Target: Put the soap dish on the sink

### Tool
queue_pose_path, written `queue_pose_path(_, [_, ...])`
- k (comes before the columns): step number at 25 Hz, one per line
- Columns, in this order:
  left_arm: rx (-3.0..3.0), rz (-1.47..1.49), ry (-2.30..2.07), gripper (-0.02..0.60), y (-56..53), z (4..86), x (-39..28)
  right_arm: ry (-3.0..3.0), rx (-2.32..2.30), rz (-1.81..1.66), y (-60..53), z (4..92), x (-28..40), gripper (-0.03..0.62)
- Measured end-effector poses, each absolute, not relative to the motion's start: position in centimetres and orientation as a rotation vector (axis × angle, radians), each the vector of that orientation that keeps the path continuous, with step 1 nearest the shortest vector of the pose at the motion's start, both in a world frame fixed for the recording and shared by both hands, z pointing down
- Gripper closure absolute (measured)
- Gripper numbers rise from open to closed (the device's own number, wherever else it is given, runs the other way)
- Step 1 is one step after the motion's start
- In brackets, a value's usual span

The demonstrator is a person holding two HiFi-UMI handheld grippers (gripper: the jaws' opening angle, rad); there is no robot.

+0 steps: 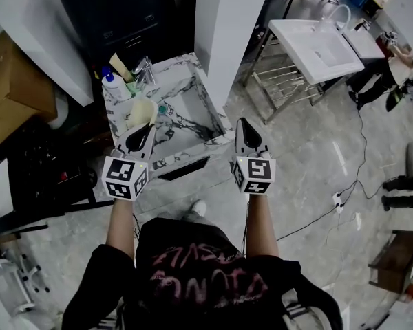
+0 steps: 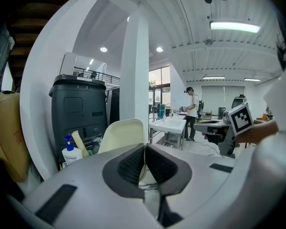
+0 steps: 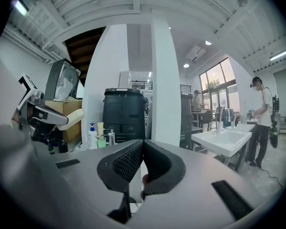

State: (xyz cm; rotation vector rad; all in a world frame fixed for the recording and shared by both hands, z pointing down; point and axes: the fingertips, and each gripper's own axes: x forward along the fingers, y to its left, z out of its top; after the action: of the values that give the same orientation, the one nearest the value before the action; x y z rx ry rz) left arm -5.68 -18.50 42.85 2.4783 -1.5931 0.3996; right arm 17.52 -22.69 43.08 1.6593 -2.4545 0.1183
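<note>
Left gripper view shows the left gripper (image 2: 145,147) with its fingers pinching the cream soap dish (image 2: 120,135) by its edge, over the sink (image 1: 213,126). The dish looks light, stiff and slippery. The right gripper (image 3: 143,142) has its fingers together, empty.

Cream soap dish (image 1: 142,113), gripped upright, hangs over the marbled sink (image 1: 190,119).

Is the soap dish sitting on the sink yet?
No, the left gripper holds the soap dish clamped in its jaws, off the sink.
</note>
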Motion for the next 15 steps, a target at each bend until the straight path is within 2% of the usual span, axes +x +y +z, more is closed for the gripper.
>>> queue_pose_path(15, [2.464,0.457,-1.615,0.555,-22.6,43.5,-5.4,-2.447,1.61,0.092,-27.3,43.8,16.4,0.58])
